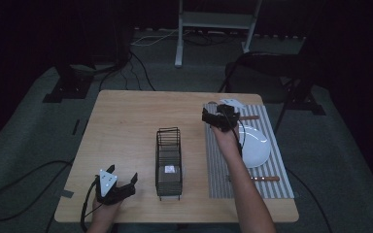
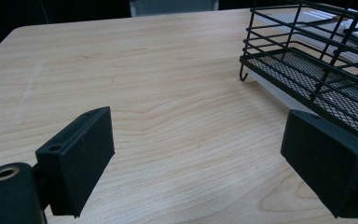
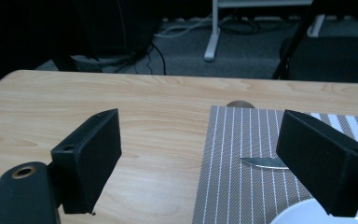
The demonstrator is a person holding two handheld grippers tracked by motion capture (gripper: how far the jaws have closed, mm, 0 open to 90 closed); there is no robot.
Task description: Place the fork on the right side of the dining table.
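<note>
Black pads of the left tool (image 1: 121,180) stand wide apart and grip nothing; it rests low at the near edge of the pale wooden counter (image 1: 126,126), with the black wire basket with a mesh floor (image 1: 168,162) just to its right and ahead. Farther out, the right tool (image 1: 218,115) hovers over the grey striped placemat (image 1: 223,165), its jaws equally spread and empty. Just below and to the right of that tool lies the round white plate (image 1: 255,145), whose rim shows beneath its right jaw in the right gripper view. Ahead of it, between the jaws, lies the wooden-handled table knife (image 3: 263,162), blade tip pointing left.

The knife looks like the piece being reached for. To take it well, I would lower the right tool forward until the jaws straddle the blade near the handle, keeping clear of the plate rim, then close squarely across the flat. A second wooden-handled knife (image 1: 260,178) lies behind the tool, near the counter's front.
</note>
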